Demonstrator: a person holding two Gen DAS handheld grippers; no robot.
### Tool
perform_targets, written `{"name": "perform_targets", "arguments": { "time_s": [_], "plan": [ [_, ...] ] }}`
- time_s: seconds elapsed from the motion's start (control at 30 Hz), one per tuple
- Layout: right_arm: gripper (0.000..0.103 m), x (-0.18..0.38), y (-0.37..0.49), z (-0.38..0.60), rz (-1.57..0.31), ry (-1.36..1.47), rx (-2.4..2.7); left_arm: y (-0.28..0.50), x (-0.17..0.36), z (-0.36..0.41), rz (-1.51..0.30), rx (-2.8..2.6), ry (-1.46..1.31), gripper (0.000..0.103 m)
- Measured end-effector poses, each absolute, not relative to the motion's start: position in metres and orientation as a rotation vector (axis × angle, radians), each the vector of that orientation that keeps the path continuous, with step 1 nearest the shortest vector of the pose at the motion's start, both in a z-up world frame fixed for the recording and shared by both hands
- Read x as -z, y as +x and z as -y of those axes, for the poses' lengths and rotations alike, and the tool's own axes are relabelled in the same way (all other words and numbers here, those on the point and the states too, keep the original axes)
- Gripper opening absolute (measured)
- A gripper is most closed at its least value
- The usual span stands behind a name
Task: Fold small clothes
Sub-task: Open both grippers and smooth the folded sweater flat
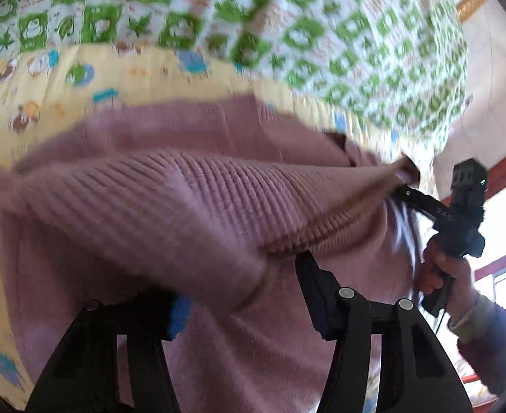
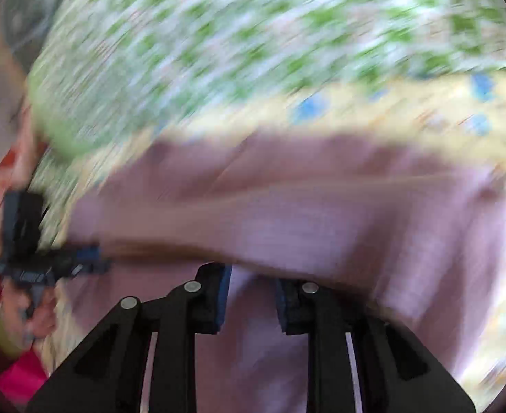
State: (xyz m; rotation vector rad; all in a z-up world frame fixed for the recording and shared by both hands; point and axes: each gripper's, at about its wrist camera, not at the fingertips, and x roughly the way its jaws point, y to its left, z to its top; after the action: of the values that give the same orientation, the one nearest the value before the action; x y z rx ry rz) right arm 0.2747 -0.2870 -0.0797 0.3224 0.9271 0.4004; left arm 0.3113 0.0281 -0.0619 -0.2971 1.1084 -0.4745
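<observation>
- Left wrist view: pink knit sweater (image 1: 184, 199) lies on a yellow cartoon-print sheet (image 1: 63, 82) on the bed, w/ a green-and-white quilt (image 1: 321, 34) bunched behind it.
- Step in hand, my read: mid-fold. A ribbed edge of the sweater is lifted off the sheet and stretched between the two tools, prob. being carried across the body of the garment.
- Left tool (image 1: 239, 296): fingers set fairly wide, but the raised knit drapes over the tips and hides the contact. Left blue pad (image 1: 179, 309) sits right under the cloth. Can't tell if it's truly pinching or just under the fold.
- Right tool (image 1: 402, 180), seen from the left cam: tips closed down on the far corner of the ribbed edge; fabric pulls taut from there. Person's hand (image 1: 449, 275) grips its handle.
- Right wrist view: heavy motion blur. Right tool (image 2: 253, 296) shows blue pads w/ a gap, pink cloth betw./beyond them; grip itself not readable here. Left tool (image 2: 91, 261) at left, touching the sweater (image 2: 321, 220) edge.
- Next move calls for: both tools travelling together, edge kept level and taut, lay it onto the lower layer so edges line up, then release.
- Risk: knit is soft and stretchy, so uneven pull could skew the fold.
</observation>
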Motion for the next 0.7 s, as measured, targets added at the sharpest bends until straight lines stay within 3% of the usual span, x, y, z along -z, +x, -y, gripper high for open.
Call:
{"name": "perform_targets", "arguments": {
  "time_s": [0.07,0.13,0.47,0.53,0.6,0.7],
  "plan": [
    [0.023,0.078,0.297,0.308,-0.889,0.385,-0.330,0.323,0.049,-0.032,-1.066,0.426,-0.290,0.061],
    [0.024,0.080,0.314,0.327,-0.864,0.434,-0.243,0.333,0.038,-0.041,-1.022,0.399,-0.330,0.074],
    [0.026,0.074,0.293,0.334,-0.849,0.498,-0.245,0.296,0.040,-0.100,-1.007,0.287,-0.401,0.072],
    [0.031,0.067,0.275,0.333,-0.840,0.493,-0.254,0.276,0.036,-0.112,-0.994,0.257,-0.420,0.076],
    [0.043,0.061,0.256,0.332,-0.838,0.485,-0.261,0.255,0.035,-0.126,-0.991,0.228,-0.430,0.077],
    [0.044,0.055,0.228,0.331,-0.839,0.465,-0.265,0.225,0.040,-0.141,-0.997,0.179,-0.456,0.081]
  ]
}}
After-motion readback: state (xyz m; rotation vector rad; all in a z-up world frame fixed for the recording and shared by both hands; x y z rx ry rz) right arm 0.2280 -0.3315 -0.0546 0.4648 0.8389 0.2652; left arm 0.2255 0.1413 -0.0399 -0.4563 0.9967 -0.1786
